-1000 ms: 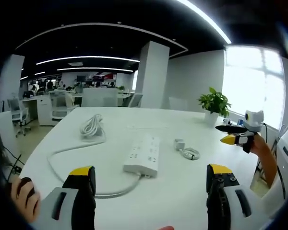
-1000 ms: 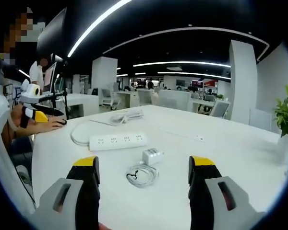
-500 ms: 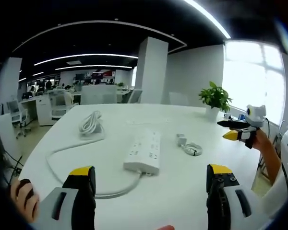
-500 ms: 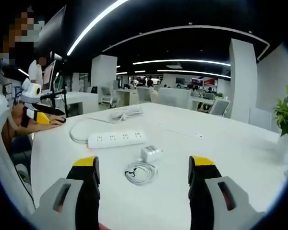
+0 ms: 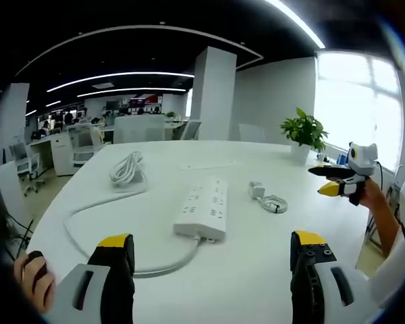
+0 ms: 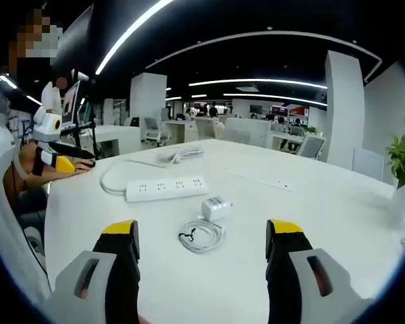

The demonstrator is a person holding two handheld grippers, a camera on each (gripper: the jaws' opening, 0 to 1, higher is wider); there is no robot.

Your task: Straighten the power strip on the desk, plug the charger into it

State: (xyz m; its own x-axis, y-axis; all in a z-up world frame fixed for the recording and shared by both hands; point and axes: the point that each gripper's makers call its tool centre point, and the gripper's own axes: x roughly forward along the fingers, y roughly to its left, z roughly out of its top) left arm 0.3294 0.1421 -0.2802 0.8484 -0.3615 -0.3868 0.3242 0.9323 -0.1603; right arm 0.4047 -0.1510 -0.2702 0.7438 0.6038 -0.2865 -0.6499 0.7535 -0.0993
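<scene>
The white power strip (image 5: 204,216) lies askew on the white desk (image 5: 270,256), its cord (image 5: 94,209) looping off. Just beside it sits the charger (image 6: 216,206) with a coiled cable (image 6: 201,236). Left gripper (image 5: 209,250) and right gripper (image 6: 201,236) hover wide open, empty. A potted plant (image 5: 305,135) stands beyond the strip in the left gripper view.

Open-plan office, rows of desks (image 5: 54,145), chairs (image 5: 84,145), ceiling strip lights (image 6: 256,84)

The white power strip (image 5: 204,216) lies flat on the white surface (image 5: 256,270), sockets facing up, its cord (image 5: 94,209) looping to a coiled bundle. The white charger (image 6: 216,207) rests just beside it, cable (image 6: 202,236) coiled, unplugged.
</scene>
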